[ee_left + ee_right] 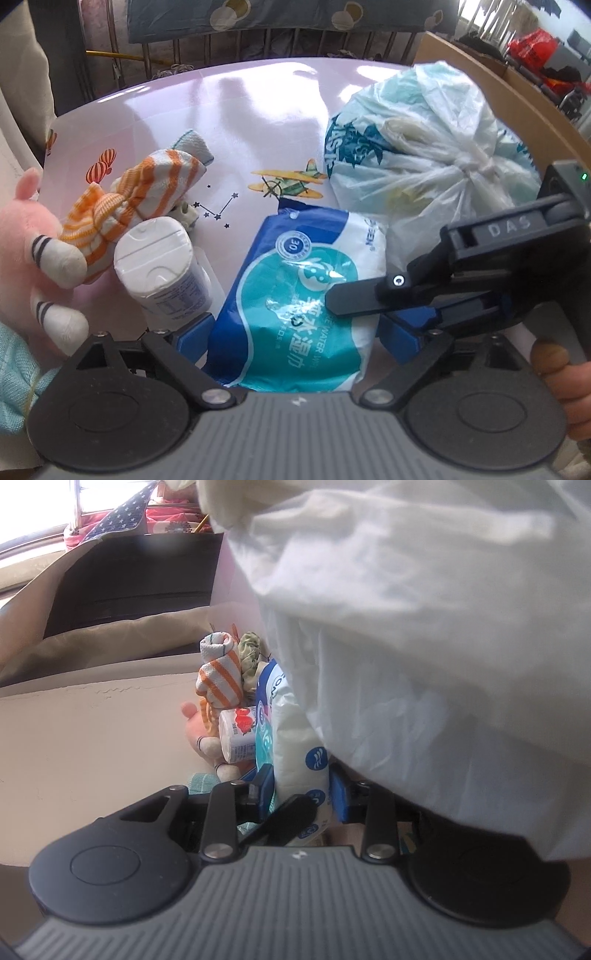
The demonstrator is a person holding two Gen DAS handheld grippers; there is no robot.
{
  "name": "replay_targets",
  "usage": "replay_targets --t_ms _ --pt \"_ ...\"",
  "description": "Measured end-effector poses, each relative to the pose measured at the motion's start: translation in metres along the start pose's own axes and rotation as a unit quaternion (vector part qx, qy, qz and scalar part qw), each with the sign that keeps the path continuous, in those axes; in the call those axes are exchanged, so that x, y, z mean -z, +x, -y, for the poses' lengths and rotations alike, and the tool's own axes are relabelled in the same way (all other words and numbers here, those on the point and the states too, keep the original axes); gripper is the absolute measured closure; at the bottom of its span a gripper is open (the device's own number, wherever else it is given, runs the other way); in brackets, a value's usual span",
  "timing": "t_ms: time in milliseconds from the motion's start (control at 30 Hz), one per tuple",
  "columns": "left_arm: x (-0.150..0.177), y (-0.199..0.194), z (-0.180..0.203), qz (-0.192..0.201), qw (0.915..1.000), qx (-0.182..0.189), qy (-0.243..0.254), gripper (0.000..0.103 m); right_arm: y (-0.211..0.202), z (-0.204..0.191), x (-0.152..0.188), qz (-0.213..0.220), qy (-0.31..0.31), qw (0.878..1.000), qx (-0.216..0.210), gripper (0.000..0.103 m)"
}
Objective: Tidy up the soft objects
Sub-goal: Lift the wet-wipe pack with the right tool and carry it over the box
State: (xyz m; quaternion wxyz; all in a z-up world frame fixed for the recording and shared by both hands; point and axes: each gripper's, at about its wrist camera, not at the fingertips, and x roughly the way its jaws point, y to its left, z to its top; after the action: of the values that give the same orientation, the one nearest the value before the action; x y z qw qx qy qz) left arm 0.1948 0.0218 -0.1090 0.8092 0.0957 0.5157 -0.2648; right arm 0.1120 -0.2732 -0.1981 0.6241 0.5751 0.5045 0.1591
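Wet-wipes pack, both grippers clamped on

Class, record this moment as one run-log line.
left tool: around wet wipes pack | right tool: gripping same pack | tied plastic bag: beside pack | table

Right claw closed on the edge of a wet-wipes pack, under a big white plastic bag

The claw's blue pads press both sides of the white-and-teal pack, which stands on edge between them. The crumpled plastic bag fills the upper right and hangs over the right pad. Beyond the pack to the left lie a white tissue roll with red print, an orange-striped cloth, a rolled white cloth and an olive bundle, with a pink plush toy at the pile's left edge and a bit of teal cloth near the left pad
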Motion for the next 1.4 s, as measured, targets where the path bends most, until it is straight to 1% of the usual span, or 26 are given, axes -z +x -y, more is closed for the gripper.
replay_targets --t_ms 67,133,200,300,400,600,700,833,933,1033,1133,1267,1400 --pt "0.001 0.003 0.004 -0.004 0.9999 -0.010 0.008 0.009 0.002 0.000 -0.001 0.002 0.002 1.000 0.001 0.072" --pt "0.001 0.002 0.004 0.000 0.9999 -0.014 0.004 0.012 0.003 -0.002 -0.001 0.004 -0.001 1.000 0.002 0.072" --pt "0.001 -0.001 0.002 0.003 0.9999 -0.016 -0.003 0.017 0.004 -0.003 -0.001 0.005 -0.005 1.000 0.003 0.071" --pt "0.002 -0.006 0.000 0.005 0.9998 -0.015 -0.015 0.019 -0.002 -0.005 0.004 0.002 -0.013 1.000 0.003 0.072" --pt "0.006 -0.017 0.003 0.014 0.9995 -0.023 -0.013 0.021 -0.005 -0.009 0.009 -0.002 -0.016 1.000 0.000 0.073" --pt "0.013 -0.053 0.012 0.037 0.9982 -0.044 -0.017 0.021 -0.013 -0.027 0.023 -0.014 -0.028 0.999 -0.020 0.073" --pt "0.019 -0.079 0.018 0.056 0.9965 -0.055 -0.029 0.022 -0.020 -0.042 0.033 -0.020 -0.040 0.998 -0.036 0.073" --pt "0.025 -0.114 0.035 0.085 0.9928 -0.077 -0.037 0.023 -0.034 -0.060 0.045 -0.031 -0.056 0.996 -0.056 0.073" --pt "0.029 -0.141 0.050 0.109 0.9898 -0.083 -0.038 0.023 -0.054 -0.074 0.053 -0.036 -0.075 0.994 -0.073 0.073" --pt "0.027 -0.163 0.072 0.134 0.9866 -0.089 -0.030 0.023 -0.073 -0.095 0.056 -0.031 -0.097 0.991 -0.084 0.073" --pt "0.019 -0.178 0.098 0.156 0.9838 -0.086 -0.016 0.023 -0.109 -0.108 0.055 -0.018 -0.122 0.988 -0.092 0.073" --pt "-0.002 -0.191 0.138 0.185 0.9809 -0.059 0.003 0.023 -0.168 -0.118 0.045 0.016 -0.146 0.984 -0.096 0.073" --pt "-0.034 -0.186 0.182 0.204 0.9787 -0.011 0.026 0.023 -0.235 -0.118 0.025 0.067 -0.167 0.980 -0.085 0.073"
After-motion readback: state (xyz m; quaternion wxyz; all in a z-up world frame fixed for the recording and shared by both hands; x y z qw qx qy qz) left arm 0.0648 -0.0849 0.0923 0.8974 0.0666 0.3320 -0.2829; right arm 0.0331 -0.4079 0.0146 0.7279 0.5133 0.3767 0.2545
